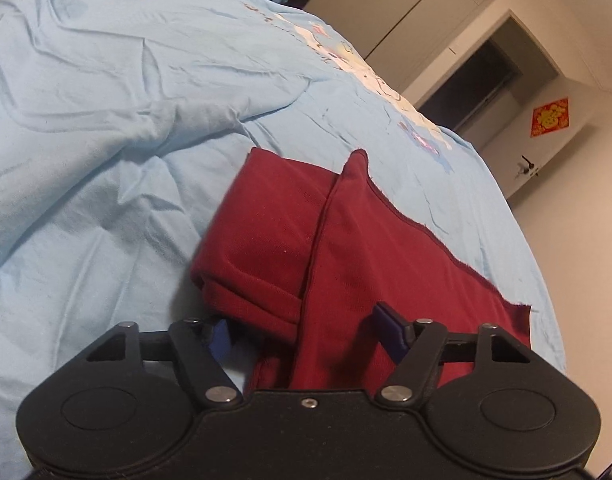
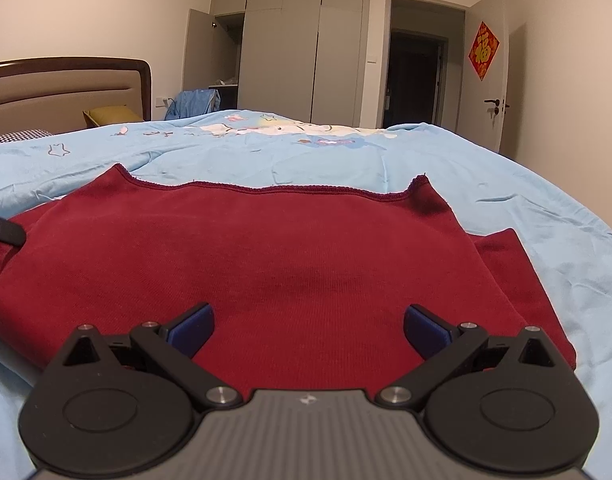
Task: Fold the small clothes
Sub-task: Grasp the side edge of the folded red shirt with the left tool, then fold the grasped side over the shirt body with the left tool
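Dark red knit garment (image 2: 306,248) lies part-folded on pale blue printed bedspread (image 1: 106,120), near edge. Soft, light, limp, likely to sag and slip its folds; best pinched at hemmed edges or corners. Left gripper (image 1: 306,330) half-open, red fold between jaws, pads not clearly pressing. Right gripper (image 2: 308,330) wide open, empty, above cloth. Red diamond door poster (image 2: 483,50): one gold Chinese character.
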A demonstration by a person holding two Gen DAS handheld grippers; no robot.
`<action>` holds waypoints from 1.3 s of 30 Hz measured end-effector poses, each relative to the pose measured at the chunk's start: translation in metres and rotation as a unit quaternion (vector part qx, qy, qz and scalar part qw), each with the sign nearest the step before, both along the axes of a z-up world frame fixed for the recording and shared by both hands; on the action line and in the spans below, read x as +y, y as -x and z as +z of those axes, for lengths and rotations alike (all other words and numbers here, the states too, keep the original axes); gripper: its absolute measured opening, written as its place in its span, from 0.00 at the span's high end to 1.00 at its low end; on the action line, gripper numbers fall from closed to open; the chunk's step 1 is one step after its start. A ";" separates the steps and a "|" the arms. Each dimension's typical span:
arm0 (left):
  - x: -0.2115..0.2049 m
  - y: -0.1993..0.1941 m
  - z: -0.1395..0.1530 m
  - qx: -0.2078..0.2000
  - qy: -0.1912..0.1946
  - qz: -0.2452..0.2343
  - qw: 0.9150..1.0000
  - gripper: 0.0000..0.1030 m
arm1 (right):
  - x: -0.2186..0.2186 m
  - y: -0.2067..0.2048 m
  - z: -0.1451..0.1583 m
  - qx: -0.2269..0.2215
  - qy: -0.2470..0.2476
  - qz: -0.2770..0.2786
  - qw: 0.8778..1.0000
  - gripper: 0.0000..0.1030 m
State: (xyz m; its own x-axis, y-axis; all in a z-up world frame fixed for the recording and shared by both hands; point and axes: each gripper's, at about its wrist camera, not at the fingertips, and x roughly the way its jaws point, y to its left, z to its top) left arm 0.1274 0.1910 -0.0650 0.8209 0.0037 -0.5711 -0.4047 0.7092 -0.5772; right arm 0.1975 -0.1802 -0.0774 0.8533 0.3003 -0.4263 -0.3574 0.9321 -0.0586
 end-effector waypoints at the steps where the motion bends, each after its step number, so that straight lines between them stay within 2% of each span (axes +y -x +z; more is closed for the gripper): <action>1: 0.000 -0.001 0.000 0.000 0.001 -0.002 1.000 0.42 | 0.000 0.000 0.000 0.000 0.000 0.000 1.000 0.00; 2: 0.000 -0.002 0.000 0.001 0.004 -0.005 1.000 0.48 | 0.001 0.000 0.001 0.001 0.001 0.000 1.000 0.00; 4: 0.001 -0.001 0.000 0.000 0.007 -0.008 1.000 0.50 | 0.002 -0.001 0.002 0.002 0.004 -0.001 1.000 0.00; 10: 0.006 -0.003 -0.004 -0.004 0.031 -0.004 1.000 0.46 | 0.008 -0.004 0.009 0.011 0.033 0.001 0.999 0.00; 13: 0.004 -0.006 -0.002 0.001 0.021 -0.007 1.000 0.47 | 0.010 -0.006 0.012 0.018 0.044 0.004 0.999 0.00; 17: 0.002 -0.008 0.003 0.017 0.002 -0.001 1.000 0.63 | 0.011 -0.008 0.018 0.029 0.056 0.008 0.998 0.00; 23: 0.002 -0.008 0.009 0.023 -0.005 0.001 1.000 0.72 | 0.007 -0.004 0.029 0.035 0.070 0.016 0.997 0.00; 25: -0.002 -0.008 0.014 0.024 -0.016 -0.001 1.000 0.75 | 0.003 -0.002 0.033 0.033 0.073 0.017 0.997 0.00; 30: -0.019 -0.015 0.038 0.034 -0.078 -0.011 0.996 0.79 | -0.016 0.005 0.042 0.022 0.075 0.004 0.997 0.00; 33: -0.031 -0.023 0.055 0.033 -0.101 -0.017 0.994 0.81 | -0.031 0.009 0.047 0.016 0.070 -0.013 0.997 0.00; 36: -0.046 -0.032 0.076 0.015 -0.121 -0.029 0.992 0.82 | -0.048 0.012 0.051 0.008 0.066 -0.038 0.997 0.00; 39: -0.071 -0.044 0.100 -0.011 -0.145 -0.062 0.987 0.83 | -0.065 0.014 0.052 0.002 0.061 -0.062 0.996 0.00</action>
State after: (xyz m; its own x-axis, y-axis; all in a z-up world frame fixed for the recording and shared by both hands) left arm 0.1719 0.1204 0.0349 0.8377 0.0623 -0.5425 -0.2933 0.8893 -0.3508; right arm 0.1830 -0.2451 -0.0250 0.8788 0.1376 -0.4570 -0.2397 0.9553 -0.1733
